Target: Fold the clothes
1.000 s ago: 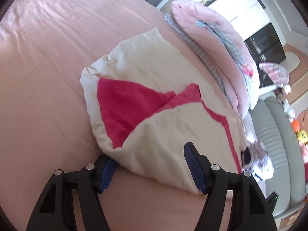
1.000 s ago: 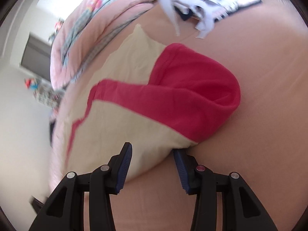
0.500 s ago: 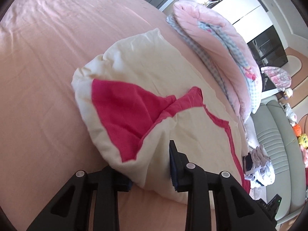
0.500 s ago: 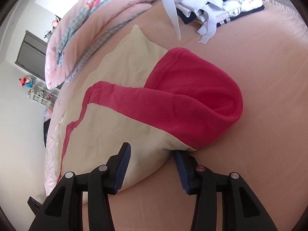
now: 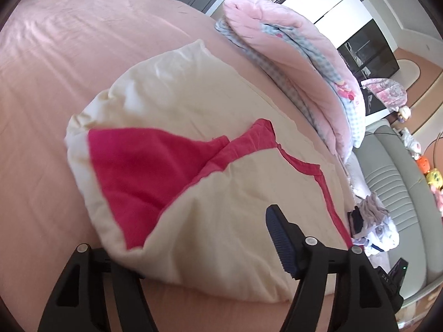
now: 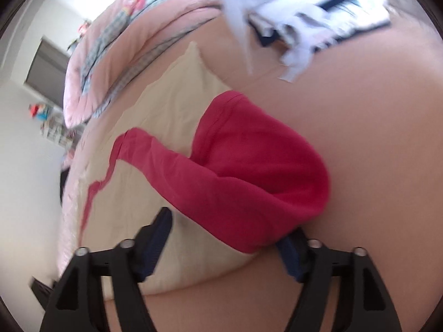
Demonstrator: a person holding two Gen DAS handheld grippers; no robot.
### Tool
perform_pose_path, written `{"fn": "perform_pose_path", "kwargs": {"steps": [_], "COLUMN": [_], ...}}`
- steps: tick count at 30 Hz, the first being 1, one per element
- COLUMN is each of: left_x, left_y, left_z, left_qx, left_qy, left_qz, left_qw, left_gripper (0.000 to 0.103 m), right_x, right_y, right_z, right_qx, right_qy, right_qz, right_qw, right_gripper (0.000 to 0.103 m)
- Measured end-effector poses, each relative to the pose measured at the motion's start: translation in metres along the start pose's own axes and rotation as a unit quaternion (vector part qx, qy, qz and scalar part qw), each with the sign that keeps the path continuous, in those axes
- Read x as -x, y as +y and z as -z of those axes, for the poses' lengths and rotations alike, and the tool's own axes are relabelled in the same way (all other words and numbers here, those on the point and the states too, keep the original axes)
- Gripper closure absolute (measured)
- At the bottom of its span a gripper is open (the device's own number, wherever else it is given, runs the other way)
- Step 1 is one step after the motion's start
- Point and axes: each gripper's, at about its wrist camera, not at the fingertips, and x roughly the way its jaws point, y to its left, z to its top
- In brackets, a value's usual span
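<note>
A cream garment with red panels (image 5: pixel 193 105) lies folded on the pink bed sheet (image 5: pixel 49 88). My left gripper (image 5: pixel 199 257) straddles its near cream corner. Its jaws are opening; the blue right pad (image 5: pixel 279 246) stands clear over the cloth and the left finger is partly under the fold. In the right wrist view the same garment (image 6: pixel 249 171) shows its rounded red fold. My right gripper (image 6: pixel 224 249) spans that near edge with jaws opening. The cloth lies between the pads, and the right pad (image 6: pixel 290 260) is half hidden behind the red fold.
A folded pink quilt with blue check trim (image 5: pixel 290 55) lies along the far side of the garment. A heap of white and navy clothes (image 6: pixel 304 13) sits beyond the red fold. A grey sofa (image 5: pixel 401 193) and toys stand past the bed's edge.
The left jaws closed on the cream corner half a second ago and have spread wide again. The right jaws, narrow on the near edge before, have widened. Both views have shifted slightly.
</note>
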Motion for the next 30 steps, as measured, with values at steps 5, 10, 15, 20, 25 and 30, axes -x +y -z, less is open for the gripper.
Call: {"fn": "perform_pose_path", "kwargs": {"steps": [5,10,15,20,25,30], "left_x": [0.008,0.016,-0.006,0.009,0.034,0.069], "left_y": [0.012,0.021,0.001,-0.003,-0.024,-0.022], "left_z": [0.0,0.013,-0.004,-0.015,-0.018,-0.006], "left_qx": [0.062,0.08,0.018,0.027,-0.005,0.003], "left_qy": [0.02,0.007,0.026,0.044,0.054,0.062], "left_qz": [0.009,0.021,-0.007,-0.001,-0.011,-0.01], "left_qw": [0.9978,0.9965,0.9995,0.9987,0.9985,0.998], "left_gripper": [0.07,0.072,0.091,0.092,0.092,0.092], "right_x": [-0.002,0.002,-0.008,0.009,0.034,0.06], "right_y": [0.029,0.002,0.003,0.019,0.044,0.031], "right_z": [0.006,0.006,-0.004,0.004,0.001,0.018], "right_qx": [0.083,-0.019,0.001,0.033,0.033,0.012], "right_qy": [-0.004,0.007,-0.016,-0.021,-0.033,-0.002], "right_qz": [0.06,-0.031,-0.041,-0.022,-0.033,-0.039], "right_qw": [0.995,0.999,0.999,0.999,0.998,0.999], "right_gripper": [0.058,0.056,0.059,0.08,0.08,0.08]}}
